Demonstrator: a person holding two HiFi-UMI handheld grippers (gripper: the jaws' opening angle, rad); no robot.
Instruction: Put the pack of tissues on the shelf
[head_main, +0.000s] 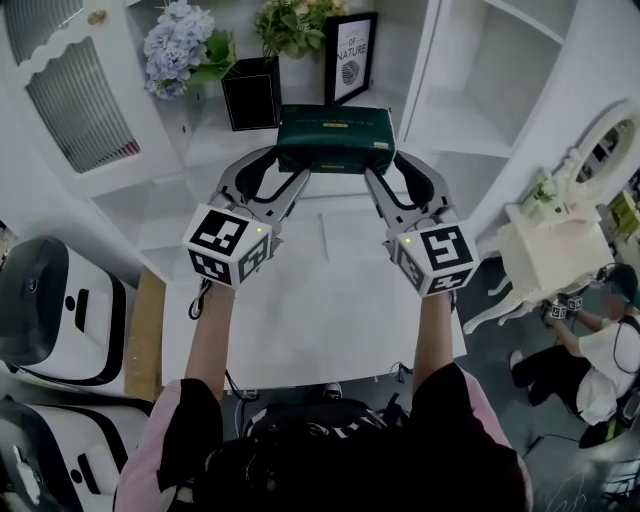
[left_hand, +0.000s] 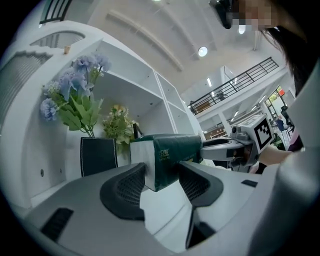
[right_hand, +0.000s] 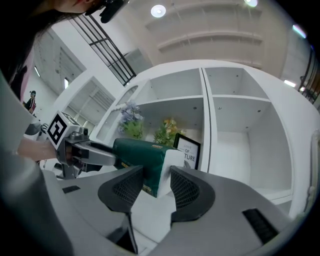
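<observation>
Jaws of the left gripper (left_hand: 162, 177) pinch one short end of the pack of tissues (left_hand: 170, 152), their ribbed pads pressed onto the white end panel and the dark green face beside it. Those of the right gripper (right_hand: 157, 182) clamp the opposite end in the same way, so the pack hangs as a bridge between the two tools. In the head view it sits in the upper middle of the frame, level and lengthwise across, in front of the white shelf (head_main: 205, 145). Whether its underside touches the board cannot be told. Behind it, toward the upper left, stands a black planter (head_main: 250, 92) with blue flowers (head_main: 175, 45). A framed print (head_main: 350, 57) leans just right of that, and a leafy plant (head_main: 295, 20) stands at the top edge. The pack looks light and soft-sided, with a smooth film wrap that is probably slippery, so a hard squeeze would likely crumple it and a weak one let it slide. The short ends, where it is held now, seem the soundest purchase. The free board in front of the planter looks like the natural landing spot.
</observation>
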